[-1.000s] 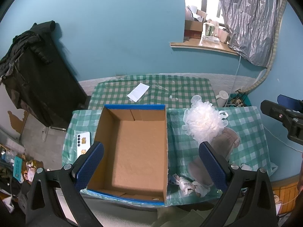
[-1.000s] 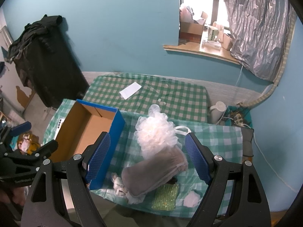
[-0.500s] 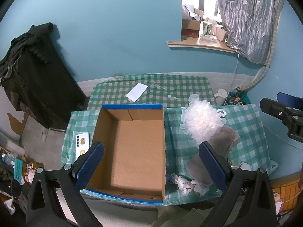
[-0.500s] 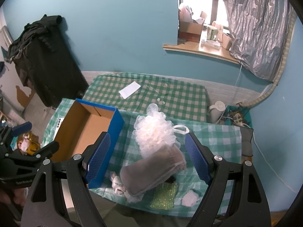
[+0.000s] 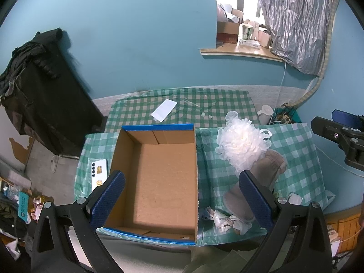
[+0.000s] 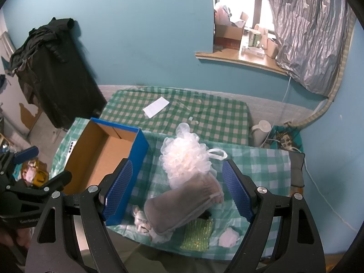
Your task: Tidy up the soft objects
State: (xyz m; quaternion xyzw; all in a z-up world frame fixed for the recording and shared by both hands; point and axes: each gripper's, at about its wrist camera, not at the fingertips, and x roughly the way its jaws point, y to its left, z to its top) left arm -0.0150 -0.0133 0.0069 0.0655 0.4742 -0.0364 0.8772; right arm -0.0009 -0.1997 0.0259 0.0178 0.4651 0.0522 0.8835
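Both grippers hover above the bench, jaws spread wide and holding nothing: the left gripper (image 5: 182,195) over the cardboard box (image 5: 159,177), the right gripper (image 6: 178,188) over the grey slipper (image 6: 182,204). The slipper's long axis runs lower left to upper right at frame centre, its upper end touching the white bath pouf (image 6: 185,157).

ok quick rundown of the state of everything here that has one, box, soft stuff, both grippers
blue cardboard box: open, nothing inside
white mesh bath pouf: on the checked cloth, resting against the mitt
grey plush mitt: lying flat beside the box
green sparkly sponge: flat, partly under the mitt
white phone: face down left of the box
left gripper: open, holding nothing
right gripper: open, above the mitt
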